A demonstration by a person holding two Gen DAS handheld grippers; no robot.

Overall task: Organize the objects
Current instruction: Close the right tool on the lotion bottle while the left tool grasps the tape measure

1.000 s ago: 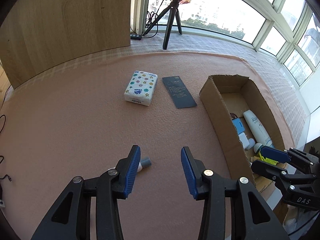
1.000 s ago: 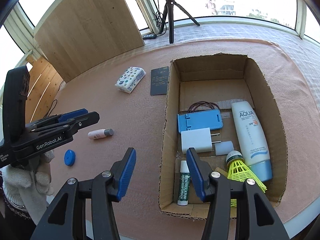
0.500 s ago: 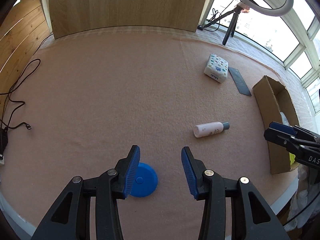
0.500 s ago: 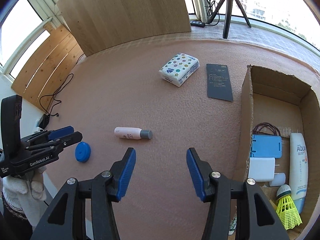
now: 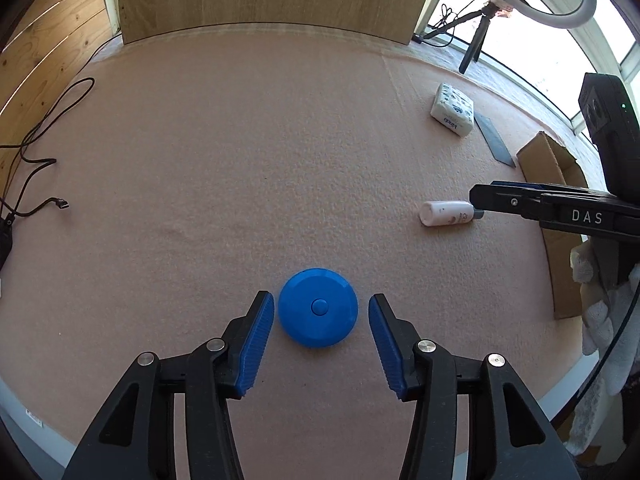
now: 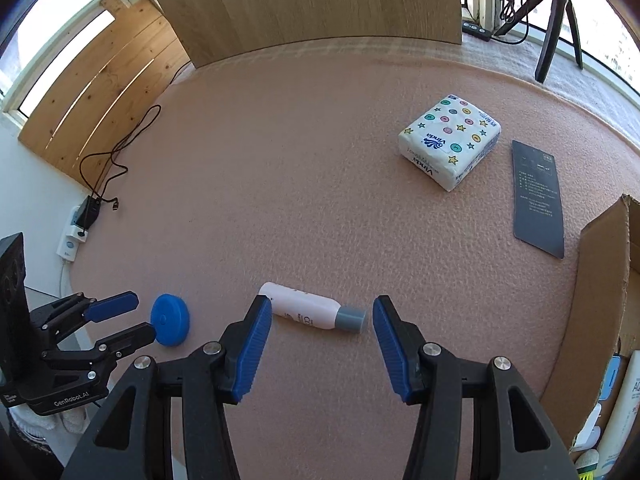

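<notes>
A blue round disc (image 5: 317, 312) lies on the pink mat, right between the open jaws of my left gripper (image 5: 321, 340); it also shows in the right wrist view (image 6: 171, 325). A small pink bottle with a grey cap (image 6: 310, 312) lies on its side between the open jaws of my right gripper (image 6: 321, 344); it also shows in the left wrist view (image 5: 446, 213). Neither gripper touches its object. A white patterned tissue pack (image 6: 450, 140) and a dark card (image 6: 538, 198) lie further back.
An open cardboard box (image 6: 600, 304) stands at the right with a sunscreen bottle (image 6: 624, 412) and other items inside. Black cables (image 5: 36, 140) and a power strip (image 6: 82, 220) lie at the left mat edge. A tripod (image 6: 554, 16) and a wooden panel (image 6: 312, 0) stand behind.
Both grippers have swung left, away from the box. The left one has come down around the blue disc; the right one has come down around the pink bottle. Both stay open.
</notes>
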